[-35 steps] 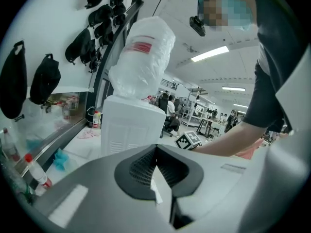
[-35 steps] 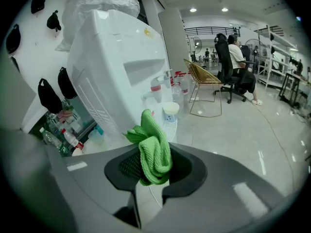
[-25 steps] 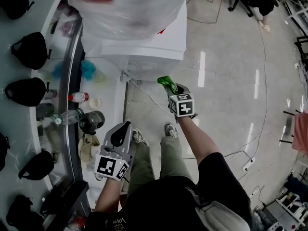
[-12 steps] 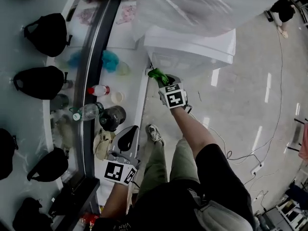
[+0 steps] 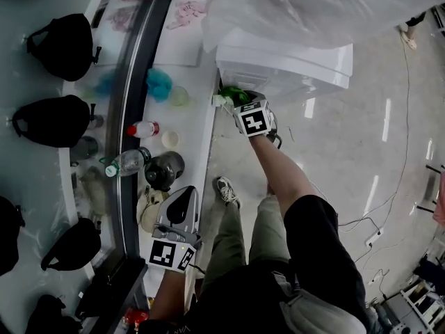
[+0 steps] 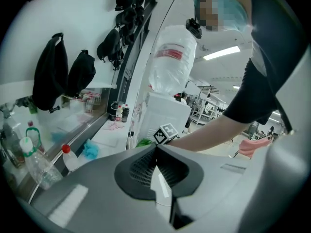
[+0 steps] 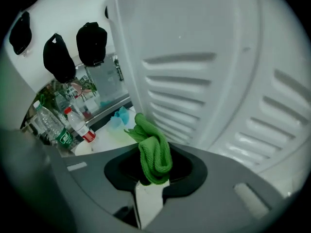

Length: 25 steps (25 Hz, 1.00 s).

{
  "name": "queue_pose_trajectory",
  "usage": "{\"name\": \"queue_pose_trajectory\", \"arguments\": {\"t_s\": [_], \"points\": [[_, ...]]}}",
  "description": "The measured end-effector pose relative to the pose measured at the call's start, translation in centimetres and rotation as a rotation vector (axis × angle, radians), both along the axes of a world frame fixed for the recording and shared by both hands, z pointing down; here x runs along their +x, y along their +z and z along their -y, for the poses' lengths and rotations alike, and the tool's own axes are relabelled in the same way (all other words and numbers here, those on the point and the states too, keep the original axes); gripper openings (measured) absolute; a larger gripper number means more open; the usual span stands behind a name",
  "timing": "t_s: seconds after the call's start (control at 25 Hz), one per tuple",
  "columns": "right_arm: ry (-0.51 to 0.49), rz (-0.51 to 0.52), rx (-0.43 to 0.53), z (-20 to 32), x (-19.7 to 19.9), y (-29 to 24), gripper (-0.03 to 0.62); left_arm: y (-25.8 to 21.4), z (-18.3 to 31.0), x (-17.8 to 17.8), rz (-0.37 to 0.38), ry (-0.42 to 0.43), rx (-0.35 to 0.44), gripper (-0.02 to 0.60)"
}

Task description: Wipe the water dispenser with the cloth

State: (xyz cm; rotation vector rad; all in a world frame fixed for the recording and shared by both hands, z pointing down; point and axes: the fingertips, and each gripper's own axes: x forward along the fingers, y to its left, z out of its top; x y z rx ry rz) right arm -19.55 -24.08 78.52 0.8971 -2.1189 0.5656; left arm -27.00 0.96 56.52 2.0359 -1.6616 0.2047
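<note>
The left gripper (image 5: 181, 202) hangs over the bench's (image 5: 198, 68) front edge, toward its near end, its jaws pressed together on nothing. Further right, just off that same edge toward the far end, the right gripper (image 5: 240, 103) pinches the bunched green cloth (image 5: 232, 94) at the louvred wall of the white water dispenser (image 5: 292, 68).
</note>
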Motion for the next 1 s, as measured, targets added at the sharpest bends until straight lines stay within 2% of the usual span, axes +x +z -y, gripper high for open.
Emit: {"name": "queue_pose_trajectory", "arguments": {"t_s": [0.24,0.56,0.84,1.0], "points": [[0.111,-0.018,-0.009,0.4,8.1,-0.6,0.103,-0.2,1.0,2.4,-0.01,0.04,0.005,0.002],[0.231,-0.076,-0.018,1.0,20.1,0.0,0.103,-0.5,3.4,8.9,-0.015,0.124,0.024,0.002],[0.273,-0.086,-0.029,0.7,26.0,-0.5,0.103,-1.2,4.3,13.7,-0.006,0.168,0.019,0.002],[0.267,-0.033,-0.025,-0.3,27.5,-2.3,0.103,-2.1,5.3,16.1,-0.007,0.17,0.033,0.002]]}}
